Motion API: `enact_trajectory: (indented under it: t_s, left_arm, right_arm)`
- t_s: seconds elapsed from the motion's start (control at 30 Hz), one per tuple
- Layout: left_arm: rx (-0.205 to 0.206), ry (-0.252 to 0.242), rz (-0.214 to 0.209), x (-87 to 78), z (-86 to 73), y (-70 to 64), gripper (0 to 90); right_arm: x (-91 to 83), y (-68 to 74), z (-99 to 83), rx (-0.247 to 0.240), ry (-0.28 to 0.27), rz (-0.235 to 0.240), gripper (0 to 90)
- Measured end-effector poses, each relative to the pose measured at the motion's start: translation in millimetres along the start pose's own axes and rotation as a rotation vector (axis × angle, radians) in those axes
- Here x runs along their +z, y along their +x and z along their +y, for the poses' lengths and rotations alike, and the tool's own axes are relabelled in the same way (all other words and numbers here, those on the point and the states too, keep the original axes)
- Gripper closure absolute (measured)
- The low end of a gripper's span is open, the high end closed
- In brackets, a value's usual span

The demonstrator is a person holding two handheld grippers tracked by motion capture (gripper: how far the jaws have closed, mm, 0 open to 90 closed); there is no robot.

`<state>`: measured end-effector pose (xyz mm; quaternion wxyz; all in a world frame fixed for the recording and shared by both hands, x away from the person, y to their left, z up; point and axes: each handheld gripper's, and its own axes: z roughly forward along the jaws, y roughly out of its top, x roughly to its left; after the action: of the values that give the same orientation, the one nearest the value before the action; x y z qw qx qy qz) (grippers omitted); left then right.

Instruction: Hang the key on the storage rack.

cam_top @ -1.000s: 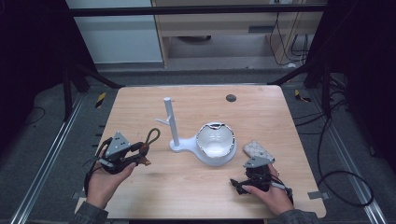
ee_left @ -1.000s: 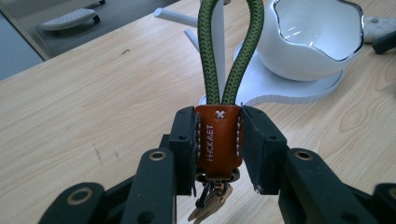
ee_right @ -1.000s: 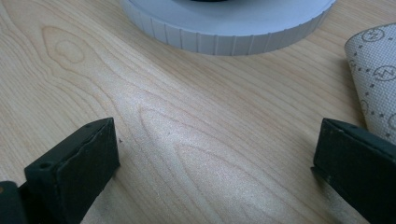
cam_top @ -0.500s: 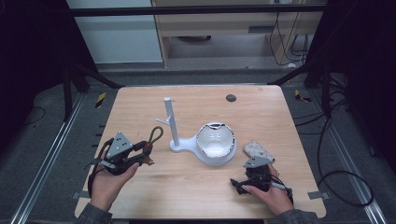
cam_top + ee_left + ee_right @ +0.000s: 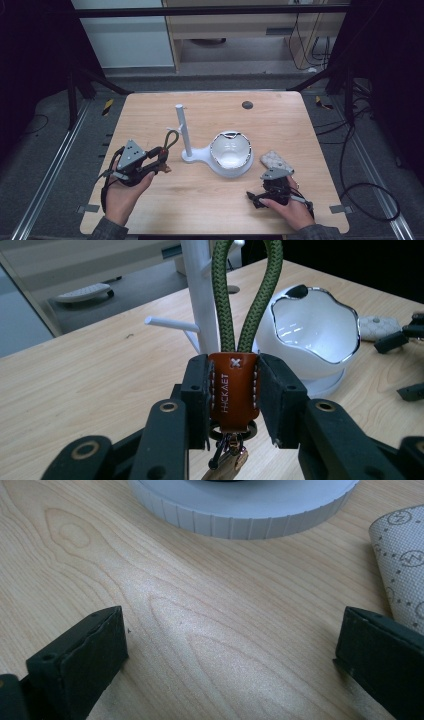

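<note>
Green cord loop of the keyring (image 5: 233,382), pinched at its leather tab by the left gripper (image 5: 159,159), lies at nine o'clock of the stand (image 5: 183,132), not yet hung. Right gripper (image 5: 257,196), jaws spread, idles at five o'clock of the bowl (image 5: 231,154).

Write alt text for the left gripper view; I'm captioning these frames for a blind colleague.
The left gripper clamps the brown leather tab of a keychain, whose green cord loop rises in front of a white stand. To the right a white bowl with a wavy rim sits on the wooden table.
</note>
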<state>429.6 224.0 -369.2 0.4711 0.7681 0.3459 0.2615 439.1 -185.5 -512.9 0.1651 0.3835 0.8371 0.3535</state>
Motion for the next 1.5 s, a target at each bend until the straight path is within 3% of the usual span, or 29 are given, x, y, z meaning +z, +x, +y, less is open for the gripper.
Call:
enact_trajectory:
  t_s: [0.53, 1.1, 1.5]
  left_arm:
    - [0.004, -0.013, 0.012, 11.1, 9.0, -3.7, 65.8]
    - [0.008, 0.016, 0.013, 27.3, 8.9, -1.7, 65.8]
    - [-0.028, 0.049, 0.014, 51.4, 2.6, 6.1, 65.8]
  right_arm:
    - [0.1, 0.1, 0.0, 0.001, -0.002, 0.000, 0.2]
    - [0.1, 0.1, 0.0, 0.001, -0.002, 0.000, 0.2]
    - [0.0, 0.0, 0.0, 0.000, 0.000, 0.001, 0.2]
